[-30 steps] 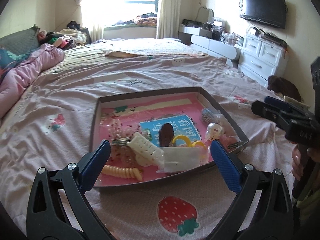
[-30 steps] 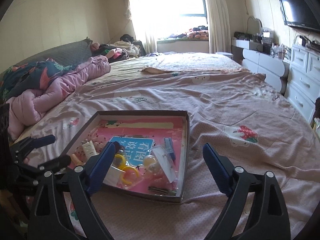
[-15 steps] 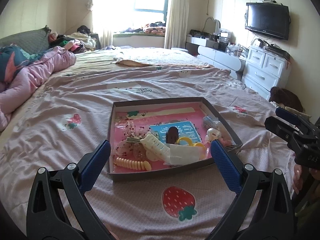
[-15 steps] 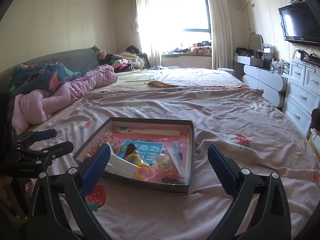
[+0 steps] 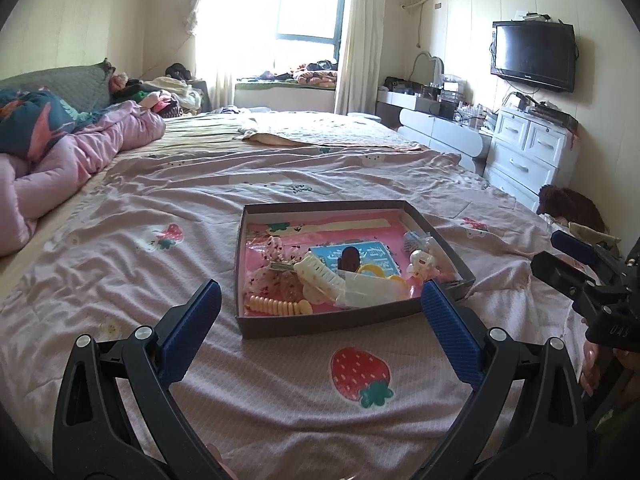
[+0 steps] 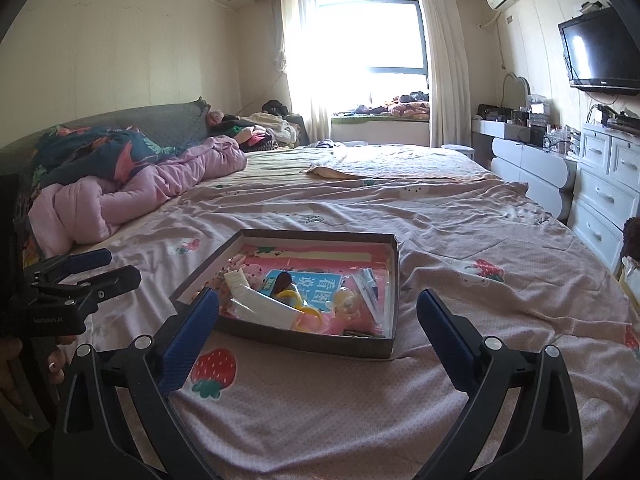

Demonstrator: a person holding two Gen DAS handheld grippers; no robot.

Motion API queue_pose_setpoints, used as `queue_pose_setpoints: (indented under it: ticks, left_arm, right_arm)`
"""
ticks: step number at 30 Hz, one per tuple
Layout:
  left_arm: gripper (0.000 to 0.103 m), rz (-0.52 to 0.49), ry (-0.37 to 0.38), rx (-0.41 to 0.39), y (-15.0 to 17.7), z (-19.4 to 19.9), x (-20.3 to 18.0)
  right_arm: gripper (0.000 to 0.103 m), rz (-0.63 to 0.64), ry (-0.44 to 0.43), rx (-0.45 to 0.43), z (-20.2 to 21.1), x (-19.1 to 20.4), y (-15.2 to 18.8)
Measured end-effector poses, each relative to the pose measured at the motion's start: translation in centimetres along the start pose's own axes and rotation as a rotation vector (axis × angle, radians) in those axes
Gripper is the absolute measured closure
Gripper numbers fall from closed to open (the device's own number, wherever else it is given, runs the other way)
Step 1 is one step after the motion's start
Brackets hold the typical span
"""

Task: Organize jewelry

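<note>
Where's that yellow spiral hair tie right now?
In the left wrist view, the yellow spiral hair tie lies in the near-left corner of the box, just in front of the white hair claw.

A home bedroom: wide bed (image 5: 280, 168), pink quilt (image 6: 132, 200), white dresser (image 5: 528, 156), wall television (image 5: 534, 56).

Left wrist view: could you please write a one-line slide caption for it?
Open left gripper hovers before a shallow box of hair clips and trinkets on a pink bedsheet.

Sunlit window (image 5: 308, 4) behind a pink bed (image 5: 120, 248), white dresser (image 5: 528, 156) under a wall television (image 5: 534, 56).
</note>
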State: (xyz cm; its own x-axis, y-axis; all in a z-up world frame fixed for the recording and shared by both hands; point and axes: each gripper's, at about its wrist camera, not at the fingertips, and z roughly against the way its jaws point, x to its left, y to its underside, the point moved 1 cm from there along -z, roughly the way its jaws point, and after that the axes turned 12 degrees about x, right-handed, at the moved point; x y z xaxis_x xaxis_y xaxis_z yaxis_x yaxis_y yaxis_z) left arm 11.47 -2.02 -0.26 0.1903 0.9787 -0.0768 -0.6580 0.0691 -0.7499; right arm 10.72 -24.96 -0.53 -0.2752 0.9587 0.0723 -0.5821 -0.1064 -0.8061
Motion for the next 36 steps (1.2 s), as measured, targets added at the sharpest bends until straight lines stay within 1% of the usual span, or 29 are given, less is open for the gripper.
queue_pose_setpoints:
  ticks: [6, 10, 14, 22, 27, 32, 36]
  left_arm:
    - [0.012, 0.015, -0.018, -0.015, 1.1, 0.9, 0.6]
    - [0.012, 0.023, -0.03, -0.022, 2.0, 1.4, 0.7]
    - [0.012, 0.018, -0.039, -0.028, 2.6, 1.6, 0.5]
    - [0.012, 0.013, -0.047, -0.037, 3.8, 1.8, 0.1]
    - [0.011, 0.021, -0.043, -0.036, 3.8, 1.8, 0.3]
    - [0.011, 0.038, -0.033, -0.043, 3.8, 1.7, 0.4]
    - [0.012, 0.04, -0.03, -0.044, 3.8, 1.5, 0.3]
  right_arm:
    - [0.007, 0.006, 0.005, -0.041, 1.3, 0.4, 1.0]
    - [0.007, 0.027, 0.028, -0.065, 1.8, 0.8, 1.6]
    - [0.007, 0.036, 0.029, -0.075, 2.1, 1.2, 2.0]
    - [0.007, 0.014, 0.032, -0.105, 2.6, 1.1, 2.8]
    - [0.007, 0.011, 0.042, -0.123, 2.7, 1.3, 3.2]
    - [0.007, 0.053, 0.066, -0.15, 2.7, 2.0, 3.5]
    - [0.007, 0.061, 0.063, -0.144, 2.3, 2.1, 3.6]
